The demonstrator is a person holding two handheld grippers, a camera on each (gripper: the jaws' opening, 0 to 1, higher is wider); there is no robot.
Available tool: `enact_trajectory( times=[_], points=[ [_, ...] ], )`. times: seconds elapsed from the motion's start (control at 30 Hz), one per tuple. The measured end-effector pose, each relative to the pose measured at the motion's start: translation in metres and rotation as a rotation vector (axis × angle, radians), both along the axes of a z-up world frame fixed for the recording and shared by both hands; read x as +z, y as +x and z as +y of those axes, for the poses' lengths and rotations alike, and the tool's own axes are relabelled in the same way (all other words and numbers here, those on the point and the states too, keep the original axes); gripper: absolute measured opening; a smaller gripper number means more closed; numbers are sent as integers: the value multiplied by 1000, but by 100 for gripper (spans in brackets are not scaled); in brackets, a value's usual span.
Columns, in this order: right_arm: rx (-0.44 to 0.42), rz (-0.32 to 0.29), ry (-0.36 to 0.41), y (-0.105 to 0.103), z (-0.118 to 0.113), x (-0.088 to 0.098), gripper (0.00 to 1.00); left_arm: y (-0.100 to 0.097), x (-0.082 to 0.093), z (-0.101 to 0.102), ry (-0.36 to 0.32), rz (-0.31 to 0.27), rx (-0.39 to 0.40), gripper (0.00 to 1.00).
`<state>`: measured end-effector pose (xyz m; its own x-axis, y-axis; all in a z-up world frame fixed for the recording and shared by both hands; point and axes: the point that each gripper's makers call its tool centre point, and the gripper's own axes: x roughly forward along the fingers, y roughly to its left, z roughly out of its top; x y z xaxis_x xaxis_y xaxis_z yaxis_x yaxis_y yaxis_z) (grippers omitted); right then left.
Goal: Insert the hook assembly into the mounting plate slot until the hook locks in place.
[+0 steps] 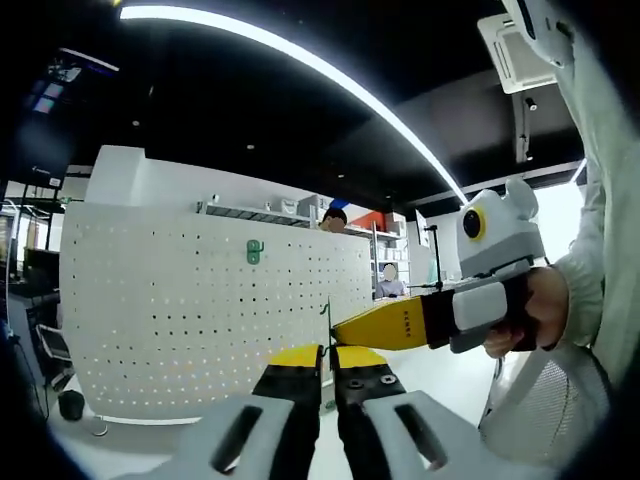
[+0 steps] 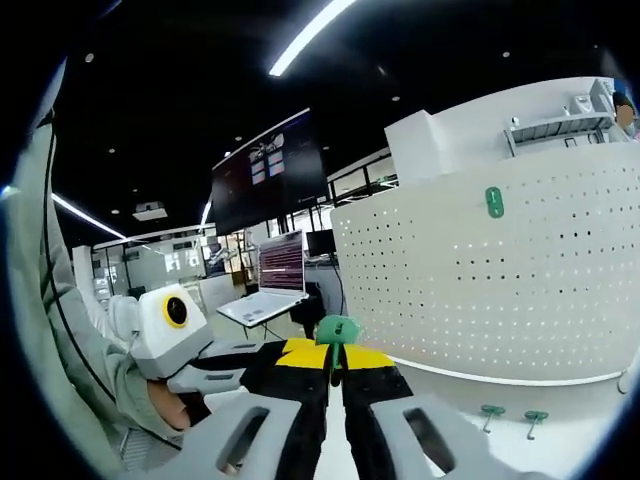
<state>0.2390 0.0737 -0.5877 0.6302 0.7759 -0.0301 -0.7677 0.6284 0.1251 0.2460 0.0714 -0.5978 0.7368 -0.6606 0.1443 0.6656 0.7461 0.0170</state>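
The right claw (image 2: 333, 372) pinches a green hook (image 2: 336, 335) tight, the left claw (image 1: 327, 362) grips its thin stem, lining it up for the holey board (image 2: 500, 290) ahead.

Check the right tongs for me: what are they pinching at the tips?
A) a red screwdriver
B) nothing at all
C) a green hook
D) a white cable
C: in the right gripper view the right tongs are closed on a green hook, its head standing above the yellow tips in front of the white pegboard.
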Motion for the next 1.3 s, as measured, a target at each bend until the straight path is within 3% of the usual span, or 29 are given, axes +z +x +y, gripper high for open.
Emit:
enact_trajectory(
  times=[0.97,1.3],
  points=[
    [-25,-3,-11,4,-4,0,1,1,-5,-1,31,7,4,6],
    [-42,-15,-5,6,-9,6,1,2,-5,1,29,9,19,13]
  ],
)
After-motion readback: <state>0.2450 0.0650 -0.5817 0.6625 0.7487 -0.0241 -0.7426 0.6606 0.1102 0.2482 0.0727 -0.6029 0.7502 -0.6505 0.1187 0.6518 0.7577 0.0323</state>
